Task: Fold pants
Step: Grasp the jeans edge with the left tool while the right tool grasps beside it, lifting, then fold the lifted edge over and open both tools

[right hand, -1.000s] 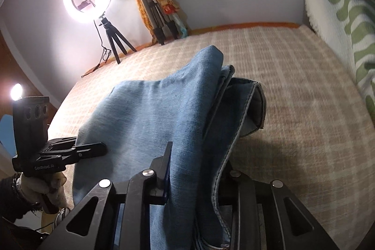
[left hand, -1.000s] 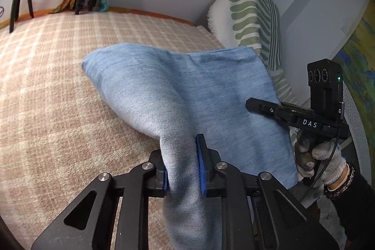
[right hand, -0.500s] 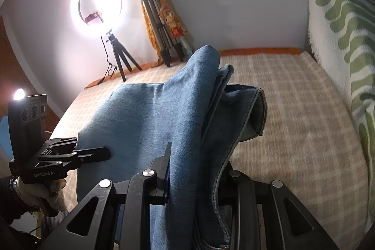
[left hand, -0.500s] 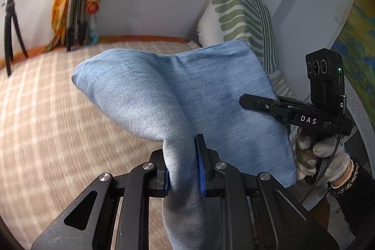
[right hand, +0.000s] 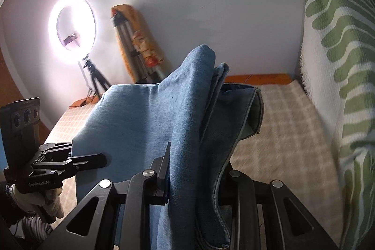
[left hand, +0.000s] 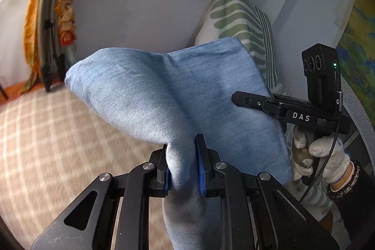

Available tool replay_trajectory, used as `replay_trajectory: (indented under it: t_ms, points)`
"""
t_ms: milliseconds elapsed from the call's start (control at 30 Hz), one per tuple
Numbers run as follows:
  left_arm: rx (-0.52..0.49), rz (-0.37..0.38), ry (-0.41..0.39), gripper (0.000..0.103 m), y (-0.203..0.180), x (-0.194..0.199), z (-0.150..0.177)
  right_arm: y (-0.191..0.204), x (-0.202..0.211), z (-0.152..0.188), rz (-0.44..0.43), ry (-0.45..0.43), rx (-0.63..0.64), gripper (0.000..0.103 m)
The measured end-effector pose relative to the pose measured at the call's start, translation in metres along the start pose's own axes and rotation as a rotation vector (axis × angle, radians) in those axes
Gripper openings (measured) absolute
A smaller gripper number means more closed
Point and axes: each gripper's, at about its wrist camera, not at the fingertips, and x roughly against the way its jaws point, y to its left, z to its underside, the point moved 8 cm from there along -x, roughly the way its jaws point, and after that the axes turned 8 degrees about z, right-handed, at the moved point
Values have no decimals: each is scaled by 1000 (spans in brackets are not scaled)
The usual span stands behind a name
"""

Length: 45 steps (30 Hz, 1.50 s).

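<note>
Light blue denim pants [left hand: 178, 90] hang in the air between both grippers, clear of the checked bedspread [left hand: 46, 137]. My left gripper [left hand: 182, 168] is shut on a bunched edge of the cloth, its blue pads pressing from both sides. In the right wrist view the pants [right hand: 145, 123] drape forward with several layers and a hem showing, and my right gripper [right hand: 196, 182] is shut on the thick folded edge. Each gripper shows in the other's view, held by a gloved hand: the right one [left hand: 290, 109] at the cloth's right edge, the left one [right hand: 70, 161] at its left edge.
A green-and-white patterned pillow [left hand: 243, 22] leans at the bed's head against the grey wall. A lit ring light on a tripod [right hand: 72, 27] and folded tripods wrapped in orange cloth [right hand: 138, 48] stand past the bed's far edge.
Both grippers have lifted the pants up off the bedspread and carried them forward. The cloth now hangs higher against the wall; both grips hold as before.
</note>
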Motion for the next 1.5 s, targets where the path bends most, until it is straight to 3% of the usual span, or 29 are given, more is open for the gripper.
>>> replay_trajectory:
  t_ms: [233,667,1133,1267,1367,1400,1500]
  points:
    - [7,-7,-19,16,27,-39,-34,-25,-42,-41,25,5,19,26]
    - [33,-11,-18,16,64,-96,-54,-63,-117,-77,81,43,41,26]
    - [38,-99,22,16,95,-138,-63,-83,-172,-79,140,73,75,26]
    - [26,-131,46,21,99,-149,-65,-95,-183,-73,152,97,56,26]
    - [13,-155,60,23,99,-153,-64,-102,-188,-72,173,107,34,36]
    - [14,-163,65,26,99,-154,-63,-104,-188,-72,187,108,33,42]
    - [2,-201,74,40,101,-152,-59,-106,-186,-72,244,113,38,49]
